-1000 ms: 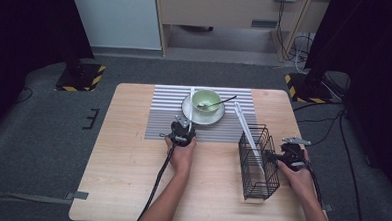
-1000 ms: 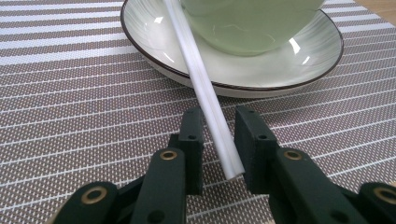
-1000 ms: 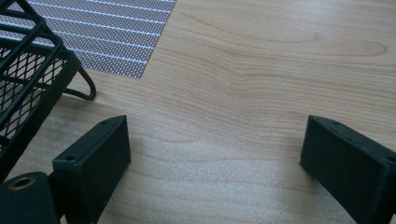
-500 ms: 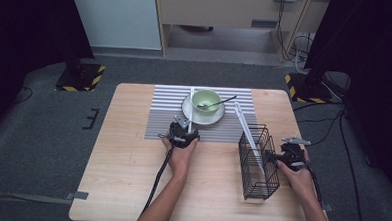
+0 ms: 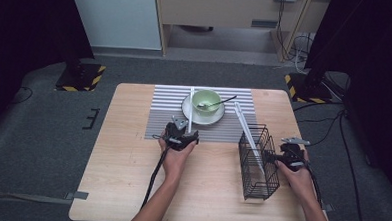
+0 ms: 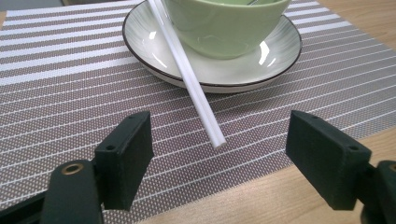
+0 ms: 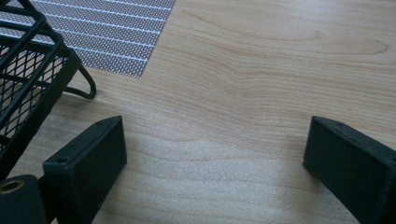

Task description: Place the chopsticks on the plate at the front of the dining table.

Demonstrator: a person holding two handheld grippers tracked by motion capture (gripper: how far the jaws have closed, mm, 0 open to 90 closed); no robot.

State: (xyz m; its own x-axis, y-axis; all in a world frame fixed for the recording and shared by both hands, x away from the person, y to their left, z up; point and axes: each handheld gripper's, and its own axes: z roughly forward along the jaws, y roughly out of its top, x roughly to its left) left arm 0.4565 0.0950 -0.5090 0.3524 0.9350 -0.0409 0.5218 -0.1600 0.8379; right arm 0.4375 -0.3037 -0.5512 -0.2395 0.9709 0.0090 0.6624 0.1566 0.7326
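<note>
High view: wooden table (image 5: 120, 187) on grey carpet, dark curtains at both sides, a pale panel and wooden cabinet at the back, yellow-black striped stand feet on the floor. A striped placemat (image 5: 158, 124) lies at the table's far middle, bearing a saucer (image 5: 190, 115) with a green bowl (image 5: 207, 99) and a spoon (image 5: 219, 102) in it. One white chopstick (image 5: 191, 103) lies on the mat with its far part over the saucer's left rim. Left gripper (image 5: 183, 131) sits just short of its near end. Wire basket (image 5: 256, 163) stands on the right with a second chopstick (image 5: 248, 138) leaning in it; right gripper (image 5: 274, 156) is just beside the basket, contact hard to tell.

Left gripper view: jaws wide apart, just been opening, nothing between the pads; chopstick tip (image 6: 217, 140) rests free on the mat ahead.

Right gripper view: jaws spread wide over bare wood, holding nothing; basket corner (image 7: 32, 79) at left.
</note>
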